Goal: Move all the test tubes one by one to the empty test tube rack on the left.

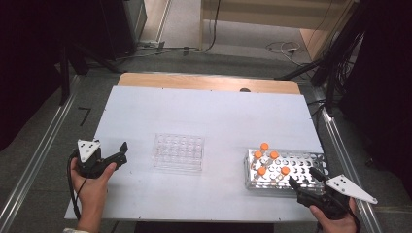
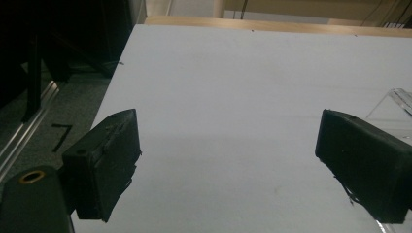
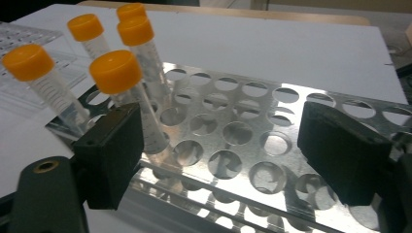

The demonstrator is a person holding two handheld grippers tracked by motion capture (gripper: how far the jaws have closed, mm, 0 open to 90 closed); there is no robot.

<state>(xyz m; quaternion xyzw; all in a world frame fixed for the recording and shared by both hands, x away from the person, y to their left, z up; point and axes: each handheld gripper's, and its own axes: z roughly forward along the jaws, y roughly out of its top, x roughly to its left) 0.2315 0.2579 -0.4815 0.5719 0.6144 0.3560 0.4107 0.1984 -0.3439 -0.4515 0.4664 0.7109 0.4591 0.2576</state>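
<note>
A metal rack [image 1: 296, 167] with round holes stands at the right front of the white board [image 1: 209, 111]. Several orange-capped tubes [image 1: 268, 160] stand upright in its left end. My right gripper [image 1: 305, 178] hovers open at the rack's near edge; its own view has the jaws wide apart over empty holes of the rack [image 3: 194, 187], with the tubes [image 3: 116, 73] just left of the left jaw. A clear plastic rack [image 1: 178, 152] sits empty mid-board. My left gripper [image 1: 121, 153] is open at the board's left edge, with bare board between its jaws [image 2: 228, 165].
A corner of the clear rack [image 2: 396, 104] lies beyond my left gripper's right jaw. A strip of wooden tabletop [image 1: 209, 81] shows past the board. Aluminium rails [image 1: 39, 155] run along the floor on both sides, and cables [image 1: 284, 47] lie on the floor behind.
</note>
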